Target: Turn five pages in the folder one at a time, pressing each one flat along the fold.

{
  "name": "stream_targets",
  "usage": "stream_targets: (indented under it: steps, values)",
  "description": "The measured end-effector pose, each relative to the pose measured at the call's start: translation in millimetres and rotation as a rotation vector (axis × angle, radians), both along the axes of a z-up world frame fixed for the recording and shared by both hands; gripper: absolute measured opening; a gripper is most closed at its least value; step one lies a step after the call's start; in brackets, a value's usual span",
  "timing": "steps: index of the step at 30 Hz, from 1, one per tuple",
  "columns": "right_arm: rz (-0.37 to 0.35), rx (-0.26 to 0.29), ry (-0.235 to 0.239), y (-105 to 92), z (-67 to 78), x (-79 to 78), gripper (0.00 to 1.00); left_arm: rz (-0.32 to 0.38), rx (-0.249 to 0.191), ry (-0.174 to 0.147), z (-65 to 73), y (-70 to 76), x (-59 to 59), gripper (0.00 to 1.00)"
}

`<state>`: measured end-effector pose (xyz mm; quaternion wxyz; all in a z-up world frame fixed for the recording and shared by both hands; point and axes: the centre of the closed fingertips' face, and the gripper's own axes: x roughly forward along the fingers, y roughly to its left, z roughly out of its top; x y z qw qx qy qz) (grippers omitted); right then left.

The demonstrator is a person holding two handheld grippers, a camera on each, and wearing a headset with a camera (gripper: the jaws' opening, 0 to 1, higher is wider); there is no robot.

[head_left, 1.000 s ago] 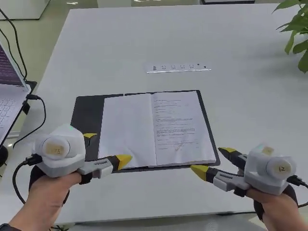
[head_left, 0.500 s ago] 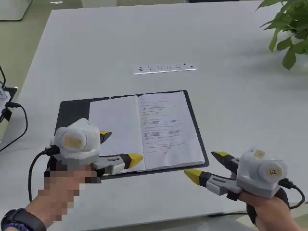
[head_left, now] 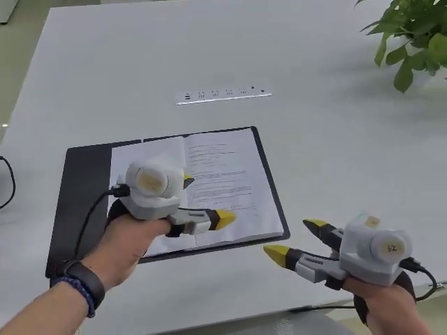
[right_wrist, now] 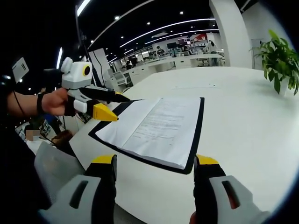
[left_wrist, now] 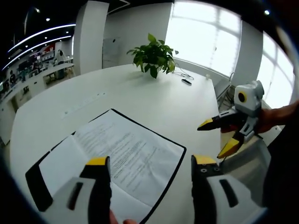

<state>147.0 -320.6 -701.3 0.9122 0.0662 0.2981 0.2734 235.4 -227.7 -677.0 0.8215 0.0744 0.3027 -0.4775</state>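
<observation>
A black folder point(head_left: 84, 202) lies open on the white table, with a blank page on the left and a printed page point(head_left: 230, 174) on the right. My left gripper point(head_left: 206, 200) hovers open over the lower middle of the pages, near the fold, holding nothing. Its own view looks down on the folder point(left_wrist: 126, 149) between its open jaws. My right gripper point(head_left: 295, 239) stands open off the folder's lower right corner, above bare table. From the right gripper view the folder point(right_wrist: 159, 123) lies ahead, with the left gripper point(right_wrist: 114, 106) above its far side.
A white power strip point(head_left: 223, 94) is set in the table behind the folder. A potted plant point(head_left: 412, 35) stands at the far right. The table's near edge runs just under my right hand. A black cable point(head_left: 7, 188) lies at the left edge.
My left gripper has moved right, from off the folder's lower left corner to above the pages near the fold. The right gripper has hardly moved. The head camera has panned.
</observation>
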Motion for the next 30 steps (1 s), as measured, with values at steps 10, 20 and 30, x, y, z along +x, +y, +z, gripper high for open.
stream_targets:
  steps: [10, 20, 30]
  values:
    - [0.009, 0.005, 0.015, 3.1, -5.9, -2.6, 0.66, -0.073, 0.003, 0.007, -11.1, -53.4, 9.6, 0.7]
    - [0.009, 0.002, 0.02, -0.6, -7.8, -2.8, 0.66, -0.11, 0.049, 0.034, -44.6, -85.8, 1.8, 0.69]
    - [0.021, -0.005, 0.038, -0.9, -12.9, -5.9, 0.66, -0.114, 0.154, 0.083, -90.5, -91.4, -0.9, 0.67]
